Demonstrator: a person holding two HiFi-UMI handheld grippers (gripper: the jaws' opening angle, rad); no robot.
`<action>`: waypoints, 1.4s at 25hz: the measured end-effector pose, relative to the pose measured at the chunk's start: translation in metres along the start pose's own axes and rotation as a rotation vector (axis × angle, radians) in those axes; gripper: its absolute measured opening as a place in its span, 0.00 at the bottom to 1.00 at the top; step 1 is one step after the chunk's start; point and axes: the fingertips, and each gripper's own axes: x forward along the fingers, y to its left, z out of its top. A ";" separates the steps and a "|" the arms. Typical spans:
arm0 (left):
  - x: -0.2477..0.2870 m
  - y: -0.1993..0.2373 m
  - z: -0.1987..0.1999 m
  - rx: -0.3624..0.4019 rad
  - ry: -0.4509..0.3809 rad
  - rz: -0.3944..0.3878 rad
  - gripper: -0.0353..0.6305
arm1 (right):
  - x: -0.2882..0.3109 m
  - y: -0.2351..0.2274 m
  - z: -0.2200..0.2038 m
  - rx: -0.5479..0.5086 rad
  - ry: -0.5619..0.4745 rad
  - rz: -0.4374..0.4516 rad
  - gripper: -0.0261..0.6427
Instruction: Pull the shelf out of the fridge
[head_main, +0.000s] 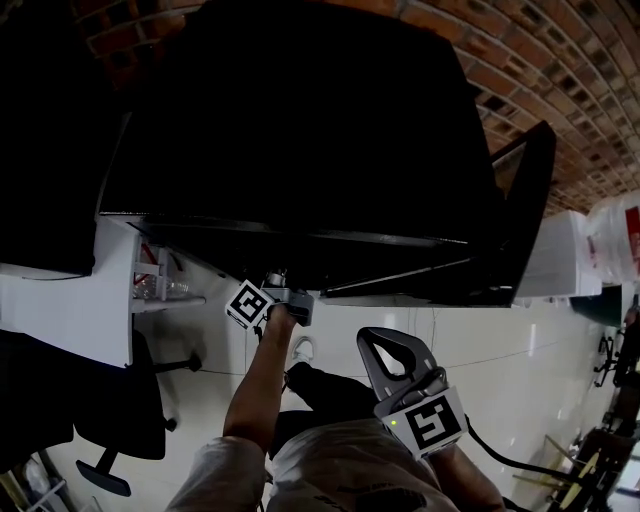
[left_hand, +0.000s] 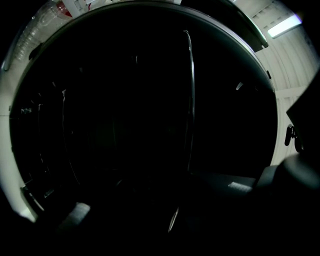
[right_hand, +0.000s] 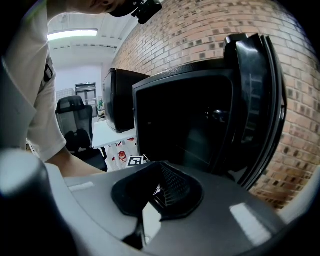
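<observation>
Well, my left tool (head_main: 281, 290) is clenched at the lower front edge of the fridge (head_main: 300, 130), reaching into its dark mouth; whether a wire is pinched I cannot tell. The shelf (left_hand: 189, 100), I judge, is the thin glinting wires straight ahead inside, so the pull runs back out toward me. My right tool (head_main: 398, 352) hangs closed and empty, farther from the fridge. Pale floor (head_main: 420, 320) lies below the fridge, with a brick wall (head_main: 560, 90) behind it.

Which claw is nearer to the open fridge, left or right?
Left. The left claw sits at the lower front edge of the fridge opening, pointing into the dark interior. The right claw is back by the person's torso, apart from the fridge.
</observation>
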 end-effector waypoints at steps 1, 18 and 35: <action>-0.003 -0.002 -0.001 -0.008 0.002 -0.001 0.07 | -0.001 0.002 0.001 0.000 -0.005 -0.001 0.05; -0.082 -0.088 -0.018 -0.050 0.039 -0.068 0.07 | -0.050 0.042 0.011 0.029 -0.089 -0.079 0.05; -0.179 -0.210 -0.029 -0.036 0.115 -0.223 0.07 | -0.110 0.116 0.030 0.037 -0.214 -0.147 0.05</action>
